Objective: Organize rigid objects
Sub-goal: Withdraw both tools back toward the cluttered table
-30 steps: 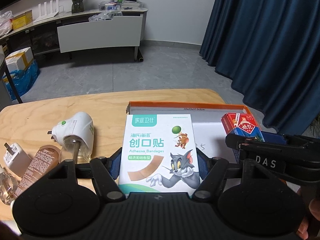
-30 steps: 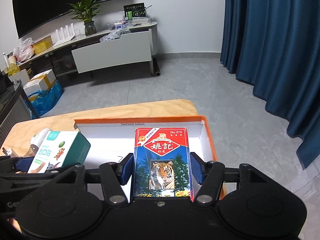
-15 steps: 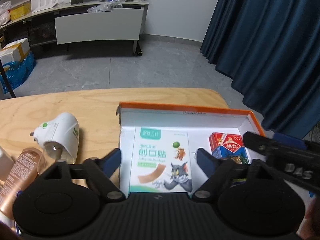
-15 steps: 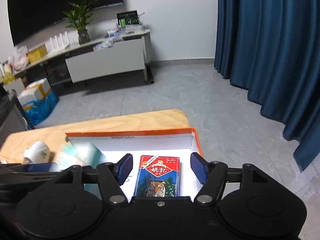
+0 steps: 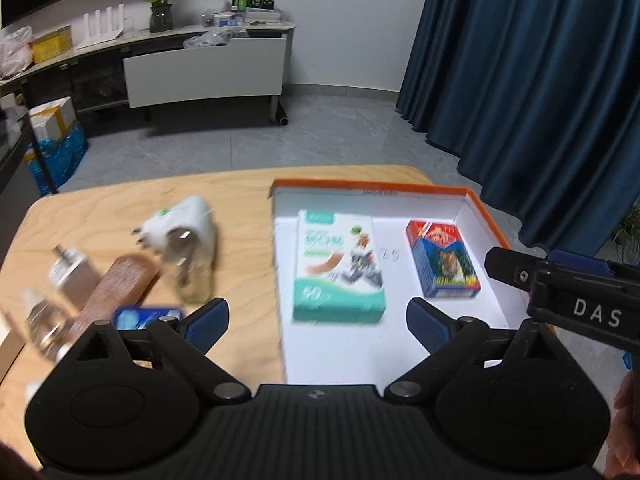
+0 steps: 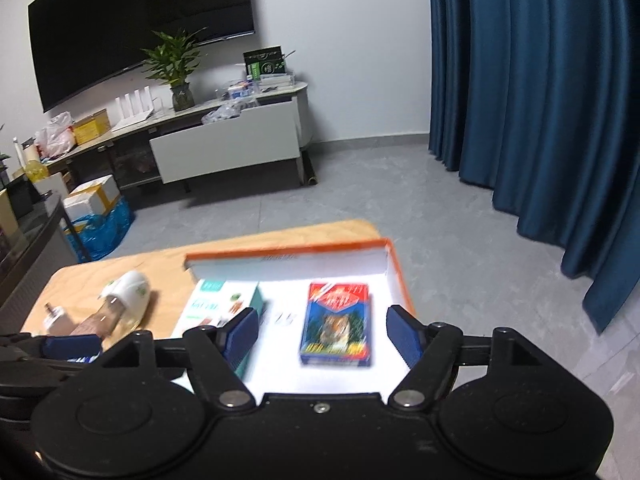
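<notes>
Wooden table [image 5: 248, 200]: one tray [image 5: 486, 216], two boxes inside; both tongs just opened, empty.

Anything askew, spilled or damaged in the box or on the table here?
Nothing stands out. The bandage box and card pack lie flat, apart, inside the orange-rimmed box. The white plug-in device lies on its side; no spill shows.

Both cams sit just behind your grippers, angled down & fwd at close range. Left cam looks over the table [image 5: 120, 208]; right cam sits further right. Both share the orange tray [image 5: 486, 216] [image 6: 400, 276] w/ two boxes, plus the far TV stand [image 5: 200, 68] [image 6: 224, 148].
</notes>
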`<state>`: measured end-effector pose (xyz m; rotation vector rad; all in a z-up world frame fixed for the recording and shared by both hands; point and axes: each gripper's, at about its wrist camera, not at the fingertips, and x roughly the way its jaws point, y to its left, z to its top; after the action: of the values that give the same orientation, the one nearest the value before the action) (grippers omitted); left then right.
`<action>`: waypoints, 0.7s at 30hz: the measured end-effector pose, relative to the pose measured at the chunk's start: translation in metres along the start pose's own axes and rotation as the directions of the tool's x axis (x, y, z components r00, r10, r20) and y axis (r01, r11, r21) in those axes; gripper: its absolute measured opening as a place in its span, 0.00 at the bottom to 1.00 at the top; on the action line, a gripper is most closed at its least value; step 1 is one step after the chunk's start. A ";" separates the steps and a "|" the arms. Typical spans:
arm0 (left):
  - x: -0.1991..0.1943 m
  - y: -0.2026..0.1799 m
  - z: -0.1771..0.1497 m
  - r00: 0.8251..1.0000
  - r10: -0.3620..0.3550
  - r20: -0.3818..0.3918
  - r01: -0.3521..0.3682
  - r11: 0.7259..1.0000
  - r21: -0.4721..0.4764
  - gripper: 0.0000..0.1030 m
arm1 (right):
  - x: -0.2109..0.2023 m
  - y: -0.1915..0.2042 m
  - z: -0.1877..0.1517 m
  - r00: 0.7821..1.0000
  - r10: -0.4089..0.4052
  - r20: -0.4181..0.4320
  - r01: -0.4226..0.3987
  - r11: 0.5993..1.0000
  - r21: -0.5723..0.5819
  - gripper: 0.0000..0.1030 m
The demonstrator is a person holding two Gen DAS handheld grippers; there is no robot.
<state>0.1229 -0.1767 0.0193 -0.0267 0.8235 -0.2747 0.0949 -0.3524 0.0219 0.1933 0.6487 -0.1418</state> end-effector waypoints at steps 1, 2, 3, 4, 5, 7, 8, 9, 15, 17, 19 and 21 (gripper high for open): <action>-0.004 0.004 -0.003 1.000 -0.004 -0.005 0.004 1.000 -0.010 0.95 | -0.003 0.002 -0.003 1.000 0.008 -0.006 -0.008 1.000 0.000 0.82; -0.009 0.007 -0.007 1.000 -0.005 -0.006 0.004 1.000 -0.020 0.95 | -0.006 0.005 -0.006 1.000 0.014 -0.010 -0.014 1.000 -0.002 0.82; -0.013 0.011 -0.011 1.000 -0.002 -0.003 0.002 0.999 -0.032 0.95 | -0.010 0.009 -0.010 1.000 0.016 -0.013 -0.016 1.000 -0.005 0.82; -0.017 0.015 -0.014 1.000 0.004 -0.003 -0.004 0.999 -0.045 0.95 | -0.012 0.013 -0.012 1.000 0.019 -0.016 -0.019 1.000 -0.012 0.82; -0.021 0.017 -0.018 1.000 0.009 -0.003 -0.009 0.998 -0.054 0.95 | -0.014 0.018 -0.016 1.000 0.022 -0.021 -0.022 1.000 -0.019 0.82; -0.028 0.022 -0.025 1.000 0.016 -0.002 -0.017 0.998 -0.057 0.95 | -0.020 0.027 -0.024 0.999 0.022 -0.027 -0.023 0.999 -0.030 0.82; -0.032 0.024 -0.027 1.000 0.023 0.002 -0.022 0.998 -0.053 0.95 | -0.022 0.031 -0.026 0.999 0.030 -0.031 -0.031 0.999 -0.034 0.82; -0.036 0.027 -0.031 1.000 0.029 0.005 -0.029 0.998 -0.053 0.95 | -0.024 0.034 -0.028 0.999 0.040 -0.036 -0.041 0.998 -0.037 0.83; -0.063 0.056 -0.046 0.998 0.048 0.035 -0.044 0.994 -0.101 0.96 | -0.038 0.060 -0.042 0.996 0.075 -0.051 -0.079 0.994 -0.078 0.83; -0.071 0.066 -0.053 0.997 0.062 0.036 -0.058 0.991 -0.119 0.96 | -0.041 0.070 -0.046 0.994 0.089 -0.055 -0.094 0.991 -0.097 0.83; -0.078 0.076 -0.059 0.996 0.077 0.037 -0.071 0.989 -0.133 0.96 | -0.043 0.079 -0.050 0.992 0.112 -0.066 -0.119 0.987 -0.109 0.83; -0.086 0.087 -0.066 0.995 0.097 0.038 -0.091 0.986 -0.140 0.96 | -0.045 0.090 -0.054 0.988 0.133 -0.077 -0.142 0.982 -0.125 0.83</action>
<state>0.0398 -0.0661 0.0253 -0.1232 0.7963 -0.1270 0.0450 -0.2497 0.0189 0.1170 0.7079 0.0409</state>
